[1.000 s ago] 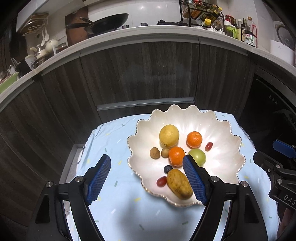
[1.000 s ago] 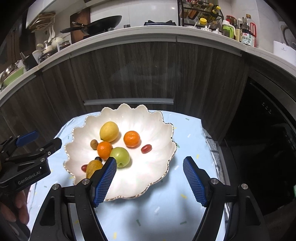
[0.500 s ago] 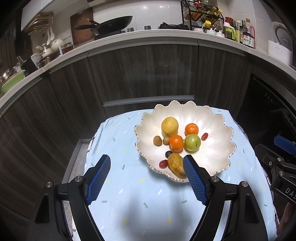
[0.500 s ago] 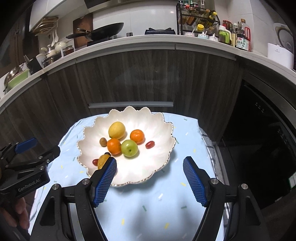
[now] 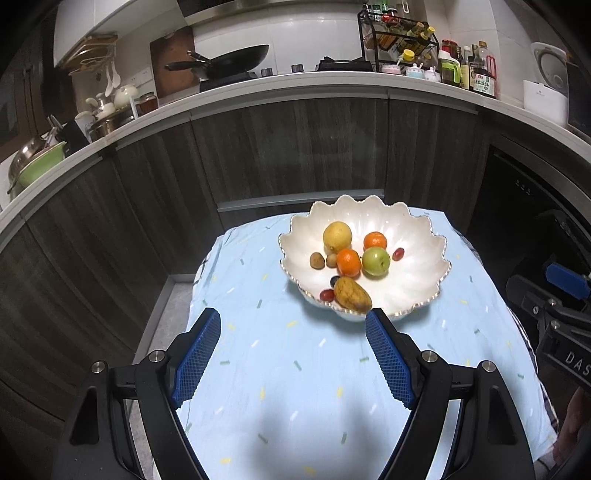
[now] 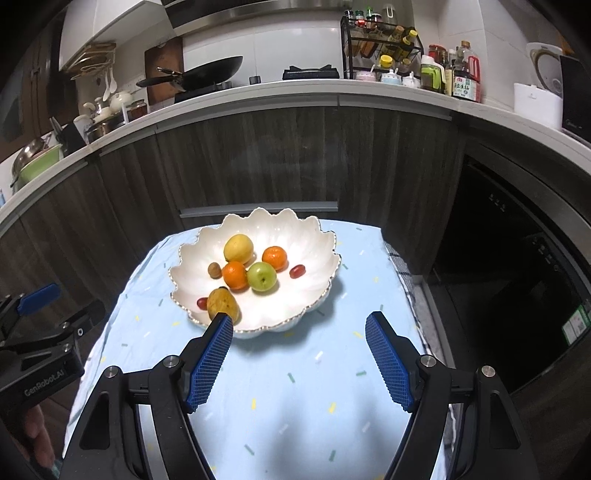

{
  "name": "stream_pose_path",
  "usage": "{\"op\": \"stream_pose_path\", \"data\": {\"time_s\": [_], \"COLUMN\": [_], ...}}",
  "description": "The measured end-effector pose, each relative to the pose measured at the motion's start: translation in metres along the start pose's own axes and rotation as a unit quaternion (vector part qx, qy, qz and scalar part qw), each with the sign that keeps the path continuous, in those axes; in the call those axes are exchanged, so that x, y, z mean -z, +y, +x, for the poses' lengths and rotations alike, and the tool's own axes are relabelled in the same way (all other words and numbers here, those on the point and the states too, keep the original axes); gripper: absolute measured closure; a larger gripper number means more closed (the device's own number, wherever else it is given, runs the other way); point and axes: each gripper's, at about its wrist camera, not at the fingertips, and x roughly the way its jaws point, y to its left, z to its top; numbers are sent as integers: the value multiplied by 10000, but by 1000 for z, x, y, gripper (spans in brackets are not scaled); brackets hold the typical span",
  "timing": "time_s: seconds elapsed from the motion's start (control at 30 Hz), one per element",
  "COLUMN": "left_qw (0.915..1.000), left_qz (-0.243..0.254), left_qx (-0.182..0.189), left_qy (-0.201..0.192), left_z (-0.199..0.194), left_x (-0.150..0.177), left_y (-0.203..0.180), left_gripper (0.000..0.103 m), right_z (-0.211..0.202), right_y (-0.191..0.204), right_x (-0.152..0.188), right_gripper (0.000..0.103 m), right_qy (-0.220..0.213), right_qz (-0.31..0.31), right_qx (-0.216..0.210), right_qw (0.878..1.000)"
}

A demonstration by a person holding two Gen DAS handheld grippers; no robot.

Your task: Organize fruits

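A white scalloped bowl (image 5: 413, 236) (image 6: 306, 236) stands on a light blue tablecloth (image 5: 295, 369) (image 6: 295, 376). It holds a lemon (image 5: 337, 236), two oranges (image 5: 348, 262) (image 5: 375, 240), a green apple (image 5: 376, 261), a brown pear-like fruit (image 5: 351, 293), small brown fruits (image 5: 317, 260), red grapes (image 5: 398, 253) and a dark grape. My left gripper (image 5: 293, 350) is open and empty, short of the bowl. My right gripper (image 6: 299, 354) is open and empty, near the bowl's front edge.
Dark wood cabinets (image 5: 288, 155) stand behind the small table. The counter above carries a black pan (image 5: 229, 61), a spice rack (image 5: 399, 33), bottles and pots. A dark appliance (image 6: 517, 240) is at the right. The table edges drop off left and right.
Both grippers have pulled back from the bowl and risen, so the bowl looks smaller and farther. Both stayed open and empty. The fruits have not moved.
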Motion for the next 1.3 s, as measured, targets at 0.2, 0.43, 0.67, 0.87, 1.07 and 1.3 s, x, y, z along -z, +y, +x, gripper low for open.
{"op": "stream_pose_path", "data": {"time_s": [0.2, 0.43, 0.67, 0.87, 1.07, 1.3], "left_qw": [9999, 9996, 9990, 9984, 9980, 9980], "left_qz": [-81, -209, -324, -418, -493, -485], "left_qx": [-81, -160, -288, -350, -372, -387], "left_qy": [-50, -86, -112, -151, -95, -120], "left_z": [-18, -35, -53, -64, -69, -74], "left_x": [14, 28, 48, 64, 75, 78], "left_y": [1, 5, 11, 13, 16, 16], "left_gripper": [23, 23, 23, 23, 23, 23], "right_z": [-19, -38, -52, -58, -65, -74], "right_y": [0, 2, 2, 3, 6, 7], "right_x": [12, 28, 45, 58, 70, 68], "right_gripper": [28, 28, 28, 28, 28, 28], "right_qy": [-80, -151, -149, -85, -55, -239], "right_qz": [47, 69, 161, 199, 130, 41], "right_qx": [47, 87, 136, 102, 110, 142], "right_qw": [9999, 9998, 9997, 9997, 9998, 9996]}}
